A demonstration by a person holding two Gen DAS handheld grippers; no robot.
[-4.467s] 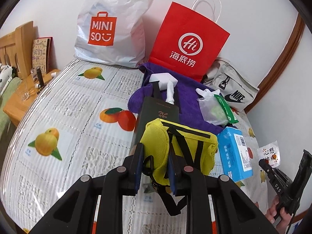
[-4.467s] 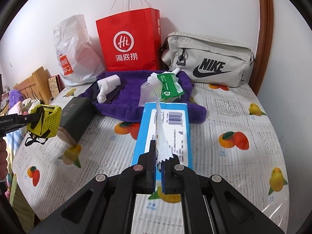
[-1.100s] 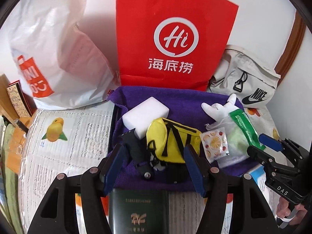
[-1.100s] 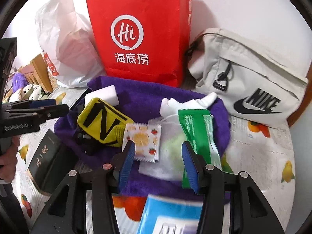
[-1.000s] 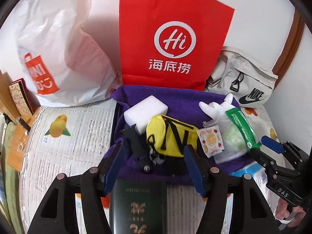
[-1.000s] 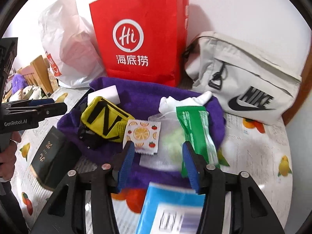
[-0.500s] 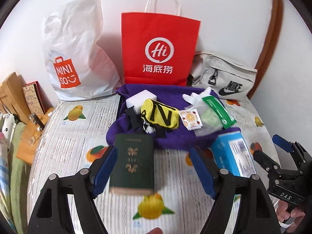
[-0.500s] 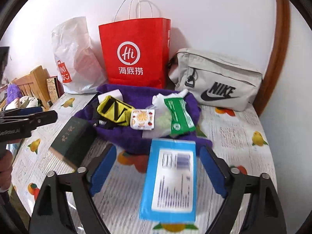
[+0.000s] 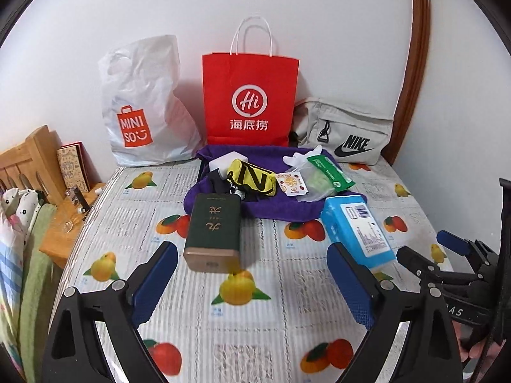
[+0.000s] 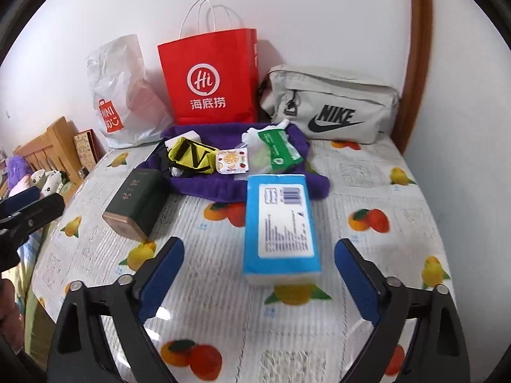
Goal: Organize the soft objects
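At 6 o'clock, nearest: left gripper [image 9: 252,282] and right gripper [image 10: 258,279], jaws released, holding nothing, hovering over the fruit-print bed [image 9: 278,312]. Mid-field: green box [image 9: 214,233] at 11 o'clock, blue tissue pack [image 10: 281,220] at 12. Beyond: purple towel [image 9: 274,212] bearing yellow pouch [image 9: 254,178], fruit sachet [image 9: 292,185], green packet [image 9: 329,172]. Step judged: between picks; next, close on the tissue pack. Since half a second ago: both grippers drawn farther back.

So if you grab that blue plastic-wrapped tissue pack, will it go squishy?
Probably: the blue plastic-wrapped tissue pack looks soft and full, so it should dent under pinching. Its shiny film may slip. It lies flat on the fruit-print bed cover, so rolling seems unlikely.
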